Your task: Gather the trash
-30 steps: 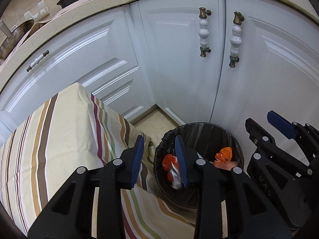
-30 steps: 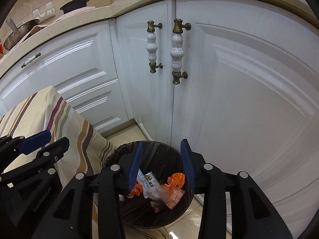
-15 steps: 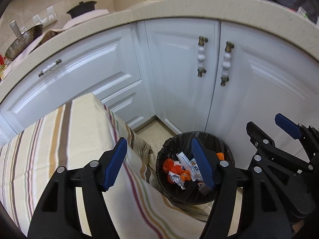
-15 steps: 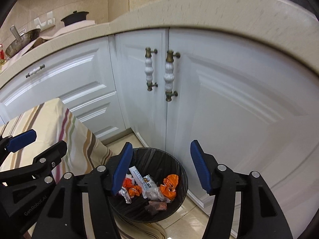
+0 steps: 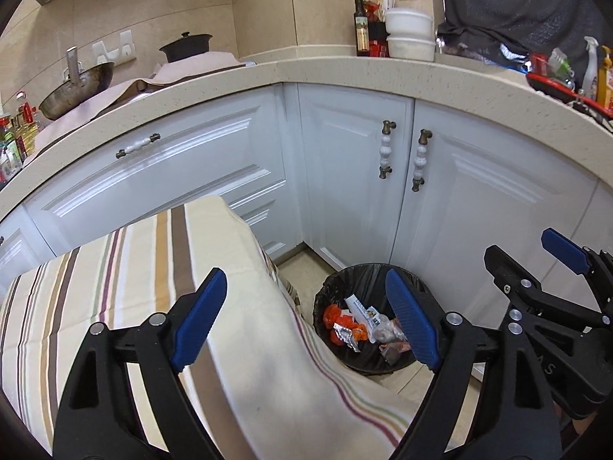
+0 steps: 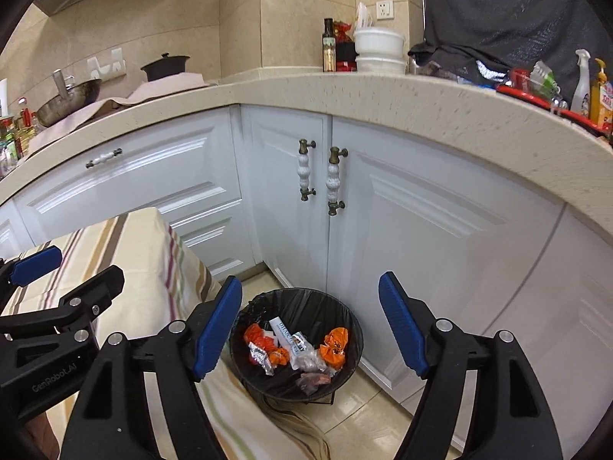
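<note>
A round trash bin (image 5: 333,287) with a black liner stands on the floor by the white cabinets; it also shows in the right wrist view (image 6: 306,299). Inside lie orange wrappers (image 6: 335,343), a silver wrapper (image 5: 343,333) and a white packet (image 6: 287,339). My left gripper (image 5: 304,322) is open and empty, high above the tablecloth edge and the bin's left side. My right gripper (image 6: 310,326) is open and empty, high above the bin.
A table with a striped cloth (image 5: 134,268) stands left of the bin. White cabinet doors with ceramic handles (image 6: 333,180) lie behind it. The beige counter (image 5: 345,73) carries a wok (image 5: 76,88), a pot, bottles, white bowls and a red rack.
Both grippers have opened wide and risen away from the bin. A white packet and more wrappers now lie in the bin. The counter top has come into view.
</note>
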